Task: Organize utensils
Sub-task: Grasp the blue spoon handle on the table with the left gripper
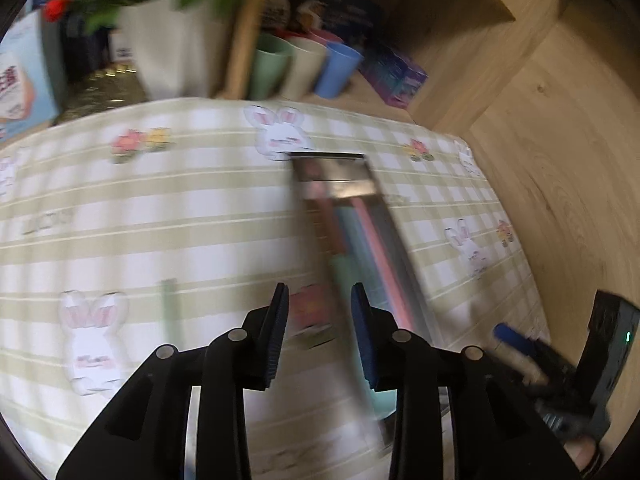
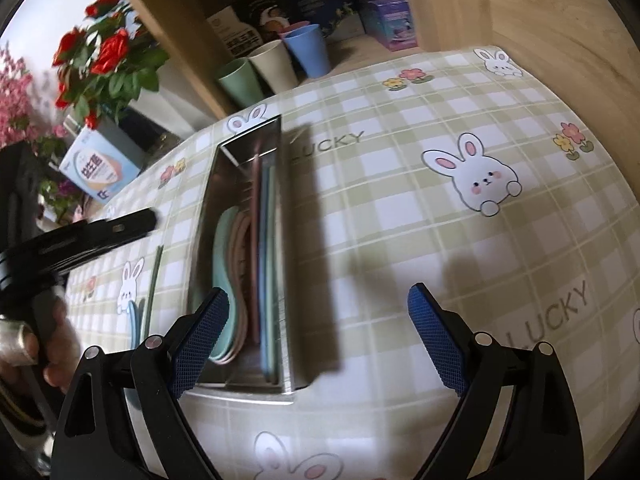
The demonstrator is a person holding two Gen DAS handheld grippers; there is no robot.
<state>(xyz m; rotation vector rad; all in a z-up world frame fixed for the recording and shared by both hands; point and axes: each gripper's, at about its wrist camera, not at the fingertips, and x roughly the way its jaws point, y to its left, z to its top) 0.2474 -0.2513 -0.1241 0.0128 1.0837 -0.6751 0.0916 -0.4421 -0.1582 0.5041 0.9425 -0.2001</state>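
A steel tray (image 2: 288,240) lies on the checked rabbit tablecloth (image 2: 440,240) and holds several pastel utensils (image 2: 240,280) in mint, pink and blue. It also shows, blurred, in the left wrist view (image 1: 340,176). A green utensil (image 2: 154,280) and a blue one (image 2: 134,322) lie on the cloth left of the tray; the green one shows in the left wrist view (image 1: 170,304). My left gripper (image 1: 320,336) is open and empty, just left of the tray. My right gripper (image 2: 316,336) is wide open and empty over the tray's near end.
Three cups, green (image 2: 240,80), beige (image 2: 276,62) and blue (image 2: 308,48), stand at the back by a wooden shelf with boxes (image 2: 388,24). A pot of red flowers (image 2: 104,64) and a light-blue box (image 2: 98,168) stand at the back left. A wooden wall (image 2: 560,20) borders the right.
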